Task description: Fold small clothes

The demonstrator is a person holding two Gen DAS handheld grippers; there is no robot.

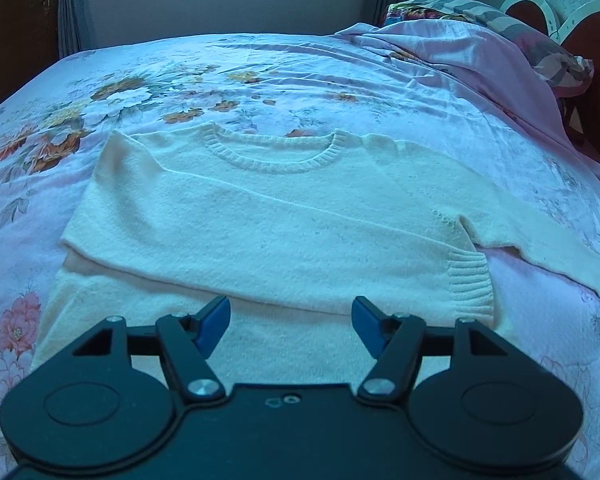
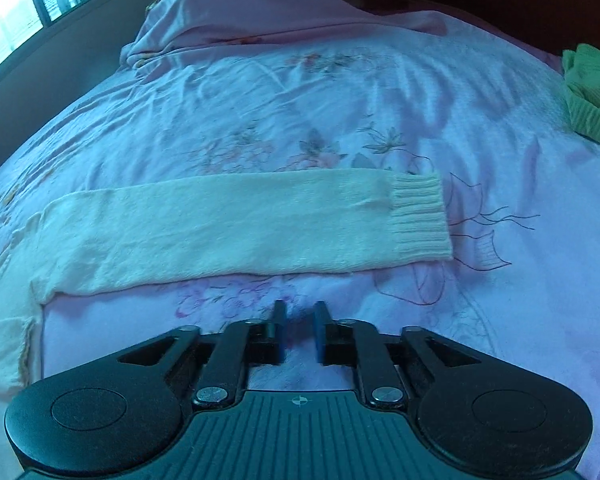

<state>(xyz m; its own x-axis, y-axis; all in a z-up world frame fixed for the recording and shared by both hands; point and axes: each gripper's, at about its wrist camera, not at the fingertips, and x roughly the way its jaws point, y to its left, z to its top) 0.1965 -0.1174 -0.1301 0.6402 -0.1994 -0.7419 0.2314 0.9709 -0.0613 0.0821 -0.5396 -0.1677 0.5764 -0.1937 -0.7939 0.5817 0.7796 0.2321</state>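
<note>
The left gripper (image 1: 291, 322) hangs over the near part of a cream sweater (image 1: 284, 216), its blue-padded jaws spread wide with nothing between them. One sleeve is folded across the body, its ribbed cuff (image 1: 470, 280) ending just right of the jaws. The sweater lies flat on a floral bedsheet (image 1: 148, 92), neckline toward the far side.

The right gripper (image 2: 300, 328) has its jaws a little apart, empty, over bare sheet just short of the other sleeve (image 2: 220, 228). That sleeve stretches straight out to the side, ribbed end (image 2: 420, 216) pointing right, its near edge close in front of the fingertips.

Open sheet runs to the right of and beyond the sleeve. A bunched pink blanket (image 2: 236, 8) sits along the far side, well apart. A green knit garment (image 2: 592, 92) lies at the right edge, clear of the sleeve.
</note>
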